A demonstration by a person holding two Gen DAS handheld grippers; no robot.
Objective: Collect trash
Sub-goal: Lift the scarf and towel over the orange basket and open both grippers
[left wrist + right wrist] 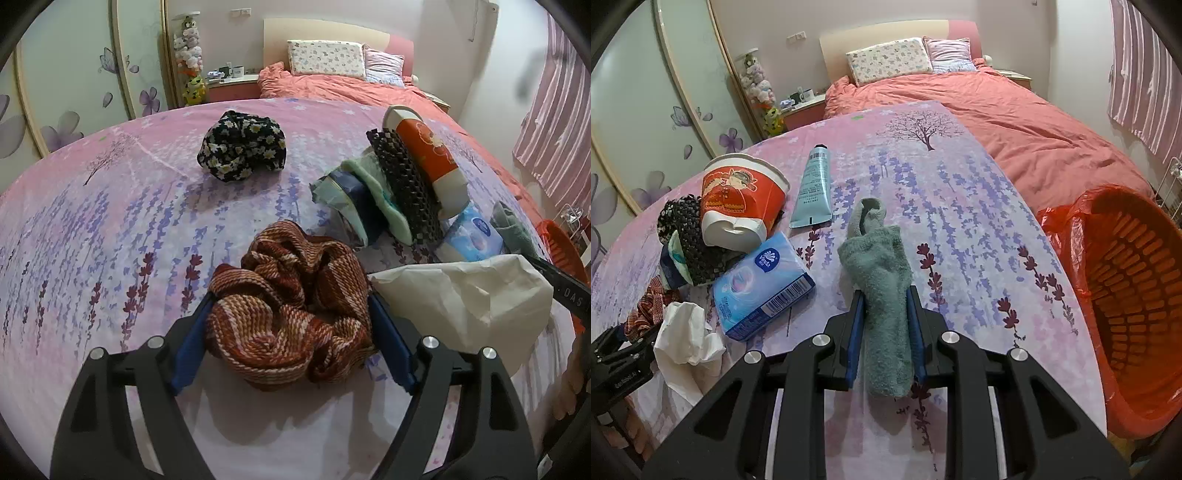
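My left gripper [288, 332] has its blue pads on both sides of a rust-red knitted scarf [291, 302] that lies bunched on the lavender-print cloth. My right gripper [886, 325] is shut on a grey-green sock [882, 280] that lies along its fingers. An orange basket [1130, 306] lined with a red bag stands at the right, beside the bed edge. A crumpled white tissue [687, 332] lies left of the right gripper and also shows in the left wrist view [469, 299].
A pile holds a red and white paper cup [738, 206], a black woven item [698, 240], a blue tissue pack [764, 280] and a pale blue tube [812, 188]. A black floral cloth [243, 147] lies farther back. Pillows [890, 61] sit at the headboard.
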